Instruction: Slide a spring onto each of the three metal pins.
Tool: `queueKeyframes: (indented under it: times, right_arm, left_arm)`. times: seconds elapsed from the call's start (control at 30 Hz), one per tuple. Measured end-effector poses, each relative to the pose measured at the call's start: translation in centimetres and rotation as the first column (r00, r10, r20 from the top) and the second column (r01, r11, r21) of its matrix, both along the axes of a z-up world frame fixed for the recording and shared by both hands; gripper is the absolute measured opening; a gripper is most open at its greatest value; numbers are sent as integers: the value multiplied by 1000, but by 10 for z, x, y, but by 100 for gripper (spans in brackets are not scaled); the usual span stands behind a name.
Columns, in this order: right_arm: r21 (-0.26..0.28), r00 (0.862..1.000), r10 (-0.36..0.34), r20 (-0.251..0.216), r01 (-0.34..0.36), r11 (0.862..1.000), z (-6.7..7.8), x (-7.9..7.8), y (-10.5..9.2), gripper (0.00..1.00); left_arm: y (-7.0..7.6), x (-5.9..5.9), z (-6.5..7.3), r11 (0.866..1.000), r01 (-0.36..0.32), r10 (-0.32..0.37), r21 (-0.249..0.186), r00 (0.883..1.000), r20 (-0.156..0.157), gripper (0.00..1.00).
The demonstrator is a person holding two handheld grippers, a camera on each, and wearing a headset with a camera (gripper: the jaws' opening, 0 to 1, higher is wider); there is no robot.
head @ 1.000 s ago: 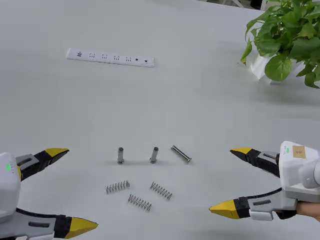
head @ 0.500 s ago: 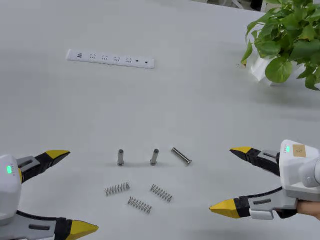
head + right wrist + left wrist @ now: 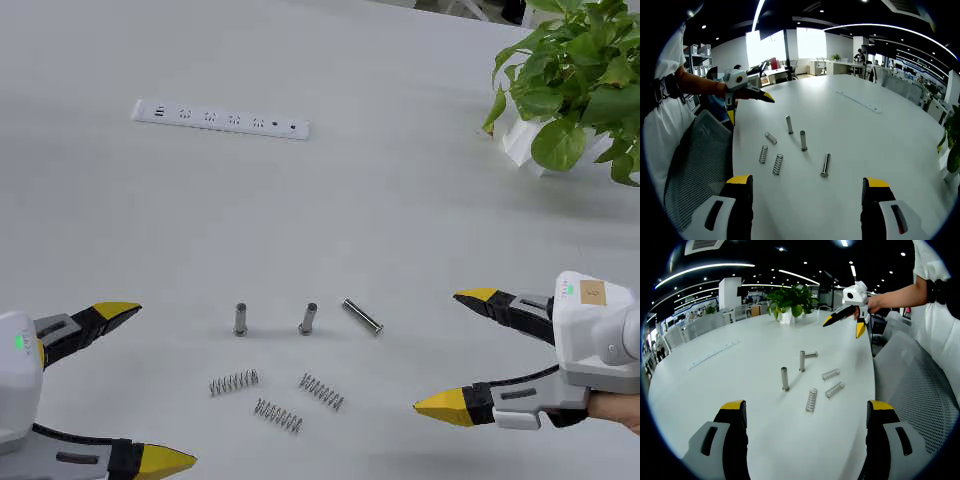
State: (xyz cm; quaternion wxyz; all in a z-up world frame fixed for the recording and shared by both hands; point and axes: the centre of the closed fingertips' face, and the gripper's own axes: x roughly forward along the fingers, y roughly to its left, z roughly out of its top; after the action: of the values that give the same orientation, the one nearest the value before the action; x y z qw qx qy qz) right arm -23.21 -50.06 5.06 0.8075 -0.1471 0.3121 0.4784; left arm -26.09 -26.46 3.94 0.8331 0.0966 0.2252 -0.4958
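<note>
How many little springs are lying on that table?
3. The left spring lies before the left pin, the right spring before the middle pin, and the near spring between them, closest to the person. None seems hidden.

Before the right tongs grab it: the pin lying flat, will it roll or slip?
Likely to roll if nudged: the lying pin is a smooth round cylinder on a flat table. Probably slippery in the right tongs, given its polished metal shine. It looks solid and stiff, so it should not bend.

We record silver pins [image 3: 240, 319] and springs [image 3: 234, 382], white tabletop [image 3: 400, 200], white power strip [image 3: 220, 117], green plant [image 3: 575, 70], left tongs [image 3: 152, 385] and right tongs [image 3: 445, 350] black with yellow tips.
</note>
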Motion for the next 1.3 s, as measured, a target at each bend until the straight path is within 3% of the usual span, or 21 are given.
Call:
queueKeyframes:
  times: [0.27,0.77,1.3]
  right_arm:
    - [-17,1000,24,4,-24,1000,5,16,9,85]
    - [-65,997,67,-31,-69,995,-1,45,34,68]
    - [-166,990,33,-140,-57,984,-28,74,54,45]
  left_arm:
    - [0,2,0,1000,-1,1,-5,1000,-4,99]
    - [-2,9,0,1000,1,-1,-18,1000,-7,99]
    - [0,17,0,999,-4,4,-42,1000,-8,99]
